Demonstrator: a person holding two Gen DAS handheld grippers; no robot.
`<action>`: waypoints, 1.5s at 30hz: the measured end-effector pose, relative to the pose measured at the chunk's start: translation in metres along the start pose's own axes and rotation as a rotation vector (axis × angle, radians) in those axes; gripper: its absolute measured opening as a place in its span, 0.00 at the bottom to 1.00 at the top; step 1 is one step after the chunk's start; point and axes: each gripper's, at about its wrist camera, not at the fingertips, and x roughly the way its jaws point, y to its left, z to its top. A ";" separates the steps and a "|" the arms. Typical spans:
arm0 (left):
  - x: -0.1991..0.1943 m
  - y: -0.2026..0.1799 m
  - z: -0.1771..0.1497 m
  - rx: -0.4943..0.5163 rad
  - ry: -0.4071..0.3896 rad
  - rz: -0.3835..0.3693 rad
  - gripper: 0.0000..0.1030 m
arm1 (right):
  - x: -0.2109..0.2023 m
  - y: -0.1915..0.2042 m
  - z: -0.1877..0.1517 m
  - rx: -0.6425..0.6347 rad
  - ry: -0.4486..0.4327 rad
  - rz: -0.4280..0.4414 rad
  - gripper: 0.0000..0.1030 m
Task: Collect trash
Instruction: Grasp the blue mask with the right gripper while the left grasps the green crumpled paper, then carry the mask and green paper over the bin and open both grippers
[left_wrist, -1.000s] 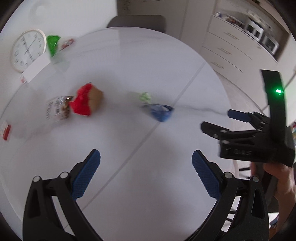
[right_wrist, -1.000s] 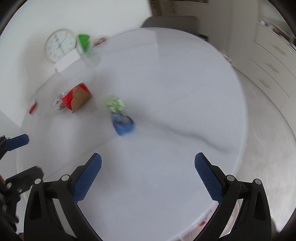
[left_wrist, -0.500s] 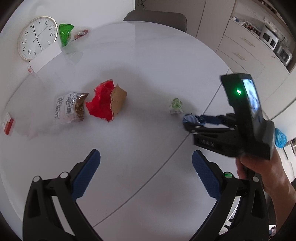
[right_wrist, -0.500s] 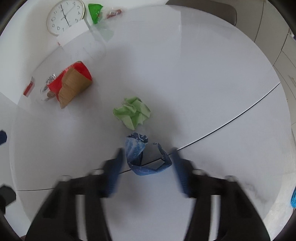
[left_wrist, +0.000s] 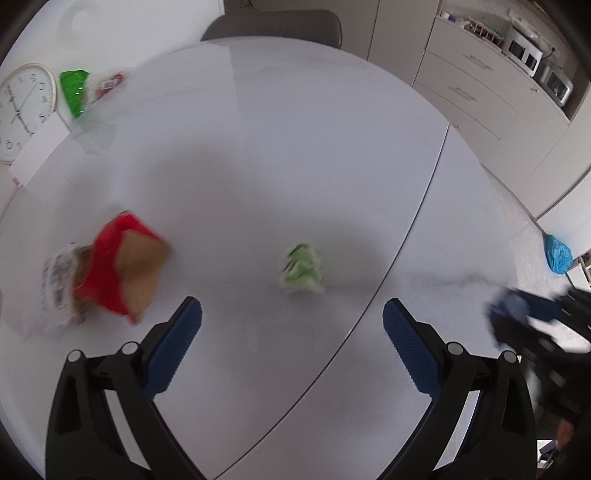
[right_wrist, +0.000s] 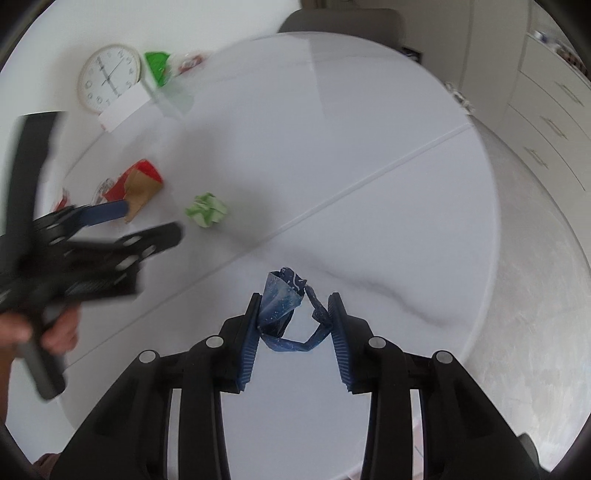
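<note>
On the round white table (left_wrist: 277, 147) lie a crumpled green paper (left_wrist: 302, 268), a torn red and brown paper bag (left_wrist: 125, 266) and a printed snack packet (left_wrist: 59, 284). My left gripper (left_wrist: 292, 310) hangs open just in front of the green paper, with nothing between its fingers. My right gripper (right_wrist: 294, 299) is shut on a crumpled blue wrapper (right_wrist: 280, 299), held a little above the table. In the left wrist view it shows blurred at the far right, with the blue wrapper (left_wrist: 508, 304) at its tip. The right wrist view shows the green paper (right_wrist: 207, 214) and the left gripper (right_wrist: 151, 221) with a hand on it.
A wall clock (left_wrist: 22, 110), a white card and a green packet (left_wrist: 74, 90) lie at the table's far left edge. A grey chair (left_wrist: 271, 22) stands behind the table, cabinets (left_wrist: 480, 92) to the right. A blue bag (left_wrist: 558, 254) sits beyond the table's right edge.
My right gripper shut on the blue wrapper and carried it away to the right. My left gripper came forward and lower, so the green paper now lies just ahead of its fingers.
</note>
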 end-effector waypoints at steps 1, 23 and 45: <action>0.006 -0.003 0.003 0.000 0.004 0.000 0.87 | -0.006 -0.004 -0.003 0.010 -0.004 -0.006 0.36; 0.018 -0.040 0.005 0.025 0.022 0.015 0.29 | -0.057 -0.031 -0.040 0.145 -0.048 -0.104 0.37; -0.088 -0.230 -0.092 0.342 0.008 -0.183 0.30 | -0.057 -0.150 -0.208 0.423 0.025 -0.200 0.69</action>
